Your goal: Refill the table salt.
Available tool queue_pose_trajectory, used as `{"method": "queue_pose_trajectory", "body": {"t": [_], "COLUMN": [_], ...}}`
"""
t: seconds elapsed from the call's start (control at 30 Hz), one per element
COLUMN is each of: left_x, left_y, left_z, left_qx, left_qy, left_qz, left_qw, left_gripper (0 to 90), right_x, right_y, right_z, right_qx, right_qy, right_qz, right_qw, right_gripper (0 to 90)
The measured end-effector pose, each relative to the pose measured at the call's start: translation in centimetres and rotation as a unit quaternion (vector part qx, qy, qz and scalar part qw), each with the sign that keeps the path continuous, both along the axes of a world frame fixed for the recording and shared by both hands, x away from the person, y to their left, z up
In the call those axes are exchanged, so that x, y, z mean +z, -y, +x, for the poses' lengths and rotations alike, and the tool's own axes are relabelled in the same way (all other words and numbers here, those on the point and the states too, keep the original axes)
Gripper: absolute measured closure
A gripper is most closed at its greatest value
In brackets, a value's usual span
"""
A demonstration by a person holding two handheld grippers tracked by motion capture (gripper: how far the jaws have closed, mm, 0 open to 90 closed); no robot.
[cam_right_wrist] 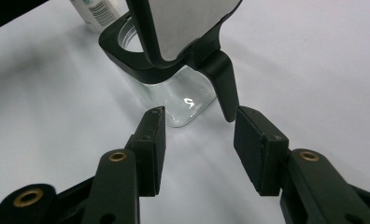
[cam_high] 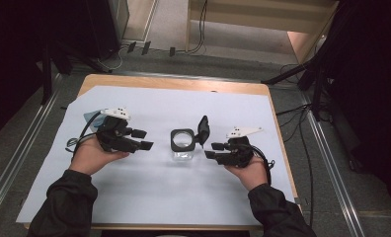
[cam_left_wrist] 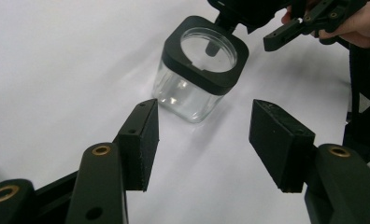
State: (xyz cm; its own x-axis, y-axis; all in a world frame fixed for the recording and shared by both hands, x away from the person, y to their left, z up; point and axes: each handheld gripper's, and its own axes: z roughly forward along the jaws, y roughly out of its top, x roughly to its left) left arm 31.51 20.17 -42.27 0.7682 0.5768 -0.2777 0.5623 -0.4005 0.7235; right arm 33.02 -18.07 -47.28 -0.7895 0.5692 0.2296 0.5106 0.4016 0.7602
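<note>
- Both grippers flanked a glass jar (cam_high: 182,146) that stood near the middle of the white sheet (cam_high: 149,197) covering the table (cam_high: 174,84); the left gripper (cam_high: 143,139) lay to the jar's left, a little apart from it, and the right gripper (cam_high: 214,150) sat just beside its right side.
- From the left gripper view, the jar (cam_left_wrist: 192,88) stood ahead of the left gripper (cam_left_wrist: 204,135), beyond the pad tips and clear of them.
- From the right gripper view, the jar (cam_right_wrist: 174,93) stood just ahead of the right gripper (cam_right_wrist: 199,140), and the hinge tab of its lid hung down close between the two pad tips, without a contact that I could make out.
- Clear glass with square sides and rounded corners made up the jar, topped by a black square collar (cam_left_wrist: 206,53) with a round mouth.
- Its black lid (cam_high: 203,129) stood swung up on a hinge at the jar's right side; the lid's pale inner face (cam_right_wrist: 188,21) showed in the right gripper view.
- Left gripper: jaws stood moderately apart, nothing between them and nothing touched.
- Right gripper: jaws also stood moderately apart, gripping nothing.
- A small white labelled container (cam_right_wrist: 96,11) lay on the sheet behind the jar in the right gripper view.
</note>
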Motion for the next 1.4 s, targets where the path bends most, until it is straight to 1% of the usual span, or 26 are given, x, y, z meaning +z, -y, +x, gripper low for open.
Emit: {"method": "queue_pose_trajectory", "body": {"t": [0.07, 0.13, 0.17, 0.27, 0.3, 0.4, 0.5, 0.53, 0.6, 0.67, 0.77, 0.83, 0.87, 1.03, 1.07, 1.1, 1.13, 1.2, 1.27, 1.3, 1.33, 1.4], "left_x": [-0.1, -0.2, -0.3, -0.3, -0.3, -0.3, -0.2, -0.1, 0.0, 0.0, 0.2, 0.4, 0.4, 0.4, 0.4, 0.4, 0.4, 0.2, 0.0, 0.1, 0.1, 0.2], "left_y": [-0.6, -1.3, -1.5, -2.6, -2.9, -3.9, -4.9, -5.2, -5.8, -6.4, -7.5, -8.2, -8.7, -10.2, -10.5, -10.8, -11.1, -11.3, -11.4, -11.5, -11.7, -12.1], "left_z": [-0.2, -0.4, -0.5, -0.8, -1.0, -1.4, -1.7, -1.8, -2.1, -2.3, -2.7, -2.9, -3.0, -3.4, -3.4, -3.4, -3.4, -3.2, -3.0, -3.0, -3.1, -3.1], "left_qx": [0.005, 0.017, 0.021, 0.035, 0.037, 0.051, 0.062, 0.066, 0.076, 0.083, 0.094, 0.102, 0.104, 0.116, 0.123, 0.129, 0.13, 0.13, 0.128, 0.128, 0.128, 0.134], "left_qy": [-0.004, -0.001, -0.004, -0.001, -0.003, -0.002, -0.004, -0.003, -0.005, -0.005, -0.005, -0.007, -0.009, -0.016, -0.014, -0.012, -0.013, -0.009, -0.017, -0.015, -0.018, -0.016], "left_qz": [0.001, 0.008, 0.006, 0.012, 0.006, 0.008, 0.0, -0.001, 0.002, 0.0, 0.004, 0.001, -0.004, 0.007, 0.013, 0.011, 0.008, 0.01, 0.007, 0.013, 0.012, 0.011], "left_qw": [1.0, 0.9998, 0.9997, 0.9993, 0.9993, 0.9987, 0.9981, 0.9978, 0.9971, 0.9965, 0.9956, 0.9948, 0.9945, 0.9931, 0.9923, 0.9916, 0.9913, 0.9914, 0.9916, 0.9916, 0.9916, 0.9909], "left_gripper": [43.7, 43.7, 43.6, 43.7, 43.6, 43.7, 44.6, 44.6, 44.5, 44.4, 44.5, 44.8, 44.9, 47.0, 47.6, 47.6, 48.1, 48.7, 49.3, 49.5, 49.8, 49.6], "right_x": [0.0, 0.0, 0.0, 0.1, 0.1, 0.0, 0.1, 0.1, 0.1, 0.0, -0.1, -0.1, -0.1, -0.2, -0.2, -0.2, -0.2, -0.2, -0.2, -0.2, -0.2, -0.1], "right_y": [0.1, 0.2, 0.2, 0.3, 0.3, 0.4, 0.3, 0.3, 0.2, 0.0, -0.1, -0.2, -0.2, -0.4, -0.4, -0.4, -0.4, -0.4, -0.4, -0.4, -0.4, -0.4], "right_z": [0.2, 0.3, 0.4, 0.6, 0.6, 0.9, 1.1, 1.1, 1.3, 1.4, 1.5, 1.6, 1.6, 1.7, 1.8, 1.8, 1.7, 1.7, 1.7, 1.7, 1.7, 1.6], "right_qx": [0.001, 0.003, 0.004, 0.006, 0.006, 0.004, 0.002, 0.002, 0.005, 0.006, 0.007, 0.008, 0.009, 0.009, 0.012, 0.012, 0.01, 0.01, 0.011, 0.011, 0.01, 0.01], "right_qy": [0.001, 0.003, 0.003, 0.005, 0.007, 0.005, 0.002, 0.002, 0.006, 0.003, -0.001, -0.001, 0.001, -0.004, 0.0, 0.0, -0.001, -0.002, -0.002, -0.002, -0.004, -0.002], "right_qz": [0.0, 0.0, 0.0, -0.003, -0.006, -0.001, -0.001, -0.001, -0.003, -0.005, -0.007, -0.007, -0.007, -0.01, -0.01, -0.01, -0.01, -0.009, -0.01, -0.01, -0.01, -0.011], "right_qw": [1.0, 1.0, 1.0, 1.0, 0.9999, 1.0, 1.0, 1.0, 1.0, 1.0, 1.0, 0.9999, 0.9999, 0.9999, 0.9999, 0.9999, 0.9999, 0.9999, 0.9999, 0.9999, 0.9999, 0.9999], "right_gripper": [55.2, 55.1, 55.0, 54.7, 54.5, 54.5, 54.5, 54.5, 54.5, 54.5, 54.5, 54.5, 54.6, 54.6, 54.6, 54.6, 54.6, 54.6, 54.6, 54.5, 54.6, 54.5]}}
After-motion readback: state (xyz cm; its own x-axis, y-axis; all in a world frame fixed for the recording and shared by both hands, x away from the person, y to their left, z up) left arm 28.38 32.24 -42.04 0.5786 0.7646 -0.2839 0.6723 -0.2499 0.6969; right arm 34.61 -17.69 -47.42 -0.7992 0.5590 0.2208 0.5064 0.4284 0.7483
